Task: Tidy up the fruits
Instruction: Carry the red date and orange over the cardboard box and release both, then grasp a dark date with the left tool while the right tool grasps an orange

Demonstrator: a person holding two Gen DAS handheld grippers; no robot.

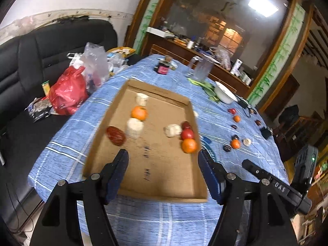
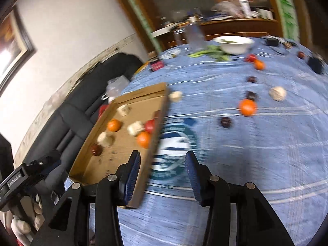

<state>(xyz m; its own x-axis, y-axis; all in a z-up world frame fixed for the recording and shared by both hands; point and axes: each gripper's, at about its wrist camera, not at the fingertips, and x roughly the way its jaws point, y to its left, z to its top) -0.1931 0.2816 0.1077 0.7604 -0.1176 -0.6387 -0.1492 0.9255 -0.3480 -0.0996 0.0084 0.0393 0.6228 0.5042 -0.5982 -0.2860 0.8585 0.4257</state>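
A shallow cardboard tray (image 1: 155, 174) lies on the blue checked tablecloth (image 1: 143, 221). In it are two oranges (image 1: 139, 113), a red tomato (image 1: 187, 133), a dark red fruit (image 1: 116, 135) and several pale round pieces (image 1: 134, 127). My left gripper (image 1: 163, 160) is open and empty above the tray's near half. My right gripper (image 2: 163, 164) is open and empty over the tray's right rim (image 2: 155, 143) and the cloth's round logo. Loose on the cloth to the right are an orange (image 2: 248, 107), a second orange (image 2: 259, 64), a pale piece (image 2: 277, 93) and several dark fruits (image 2: 225, 122).
A white bowl (image 2: 233, 44), green stalks (image 2: 207, 53), a clear glass (image 1: 202, 69) and a dark jar (image 1: 163, 67) stand at the table's far side. A black sofa (image 1: 41, 47) with a red bag (image 1: 68, 94) is on the left. A wooden sideboard stands behind.
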